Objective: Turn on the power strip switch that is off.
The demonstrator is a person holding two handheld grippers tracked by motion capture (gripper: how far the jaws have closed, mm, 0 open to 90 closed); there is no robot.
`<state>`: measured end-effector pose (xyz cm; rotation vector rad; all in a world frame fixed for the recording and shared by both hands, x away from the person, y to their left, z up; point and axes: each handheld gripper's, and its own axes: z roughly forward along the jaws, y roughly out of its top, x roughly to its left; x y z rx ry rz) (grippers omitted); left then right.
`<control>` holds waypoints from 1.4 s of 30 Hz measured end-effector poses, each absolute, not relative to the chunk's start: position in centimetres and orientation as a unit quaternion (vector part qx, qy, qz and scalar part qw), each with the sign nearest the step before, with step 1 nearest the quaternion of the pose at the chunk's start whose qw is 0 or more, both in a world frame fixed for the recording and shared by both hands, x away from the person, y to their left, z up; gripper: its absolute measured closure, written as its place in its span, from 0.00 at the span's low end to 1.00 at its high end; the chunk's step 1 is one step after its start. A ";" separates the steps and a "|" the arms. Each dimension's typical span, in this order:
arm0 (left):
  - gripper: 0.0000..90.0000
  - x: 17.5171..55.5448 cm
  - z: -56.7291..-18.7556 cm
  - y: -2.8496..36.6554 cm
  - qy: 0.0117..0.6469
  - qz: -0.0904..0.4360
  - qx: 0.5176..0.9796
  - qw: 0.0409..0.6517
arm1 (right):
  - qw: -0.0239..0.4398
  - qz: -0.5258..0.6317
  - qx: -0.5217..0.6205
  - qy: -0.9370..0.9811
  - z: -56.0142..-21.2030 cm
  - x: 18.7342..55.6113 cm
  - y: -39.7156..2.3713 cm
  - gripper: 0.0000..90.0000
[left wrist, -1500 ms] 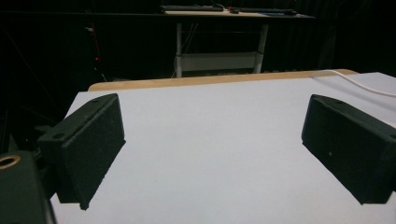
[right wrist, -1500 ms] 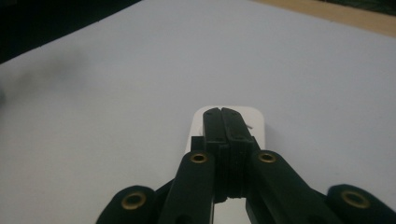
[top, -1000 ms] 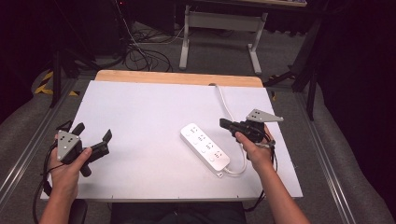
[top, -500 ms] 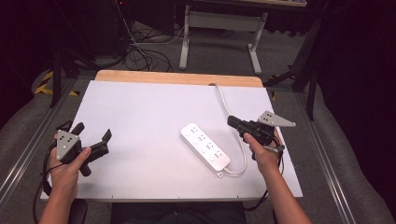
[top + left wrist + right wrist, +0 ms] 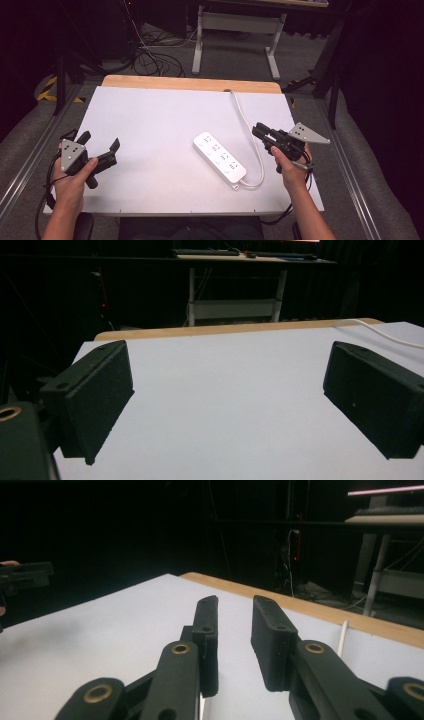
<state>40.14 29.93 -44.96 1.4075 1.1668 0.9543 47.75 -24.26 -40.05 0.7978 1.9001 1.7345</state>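
A white power strip [image 5: 220, 160] lies slantwise on the white table top [image 5: 150, 115]. Its white cable [image 5: 245, 117] loops from its near end round to the table's far edge. My right gripper [image 5: 259, 132] hovers just right of the strip, beside the cable, pointing left. In the right gripper view its jaws [image 5: 235, 615] stand a narrow gap apart; they have just been opening and nothing is between them. At the table's left edge, my left gripper [image 5: 100, 141] is wide open and empty, and in its own view [image 5: 230, 375] it looks over bare table.
A wooden strip [image 5: 190, 82] runs along the table's far edge. Beyond it stand a metal desk frame [image 5: 235, 30] and loose cables [image 5: 150, 55] on the floor. Grey rails flank the table on both sides.
My right gripper has drifted to the right, away from the power strip, and its jaws have gone from shut to slightly parted. The left gripper has stayed put.
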 end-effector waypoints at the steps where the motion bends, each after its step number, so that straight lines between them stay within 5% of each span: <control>1: 0.07 40.1 -45.0 29.9 0.485 0.397 0.586 0.513 | 0.222 0.630 0.286 0.687 -40.0 47.7 -24.3 0.80; 6: 0.07 40.2 -45.0 30.0 0.486 0.397 0.586 0.513 | 0.232 0.629 0.278 0.688 -40.0 47.6 -24.1 0.76; 13: 0.07 40.2 -45.0 29.9 0.486 0.396 0.587 0.513 | 0.231 0.625 0.291 0.687 -40.2 48.0 -24.1 0.43; 22: 0.07 40.2 -45.0 29.9 0.486 0.396 0.587 0.512 | 0.231 0.630 0.295 0.680 -40.2 48.1 -24.3 0.31; 28: 0.07 40.2 -45.0 29.9 0.486 0.396 0.587 0.513 | 0.230 0.630 0.275 0.688 -40.5 48.3 -24.3 0.09; 42: 0.07 40.2 -45.0 29.9 0.487 0.396 0.586 0.512 | 0.238 0.657 0.308 0.645 -41.1 48.9 -25.5 0.04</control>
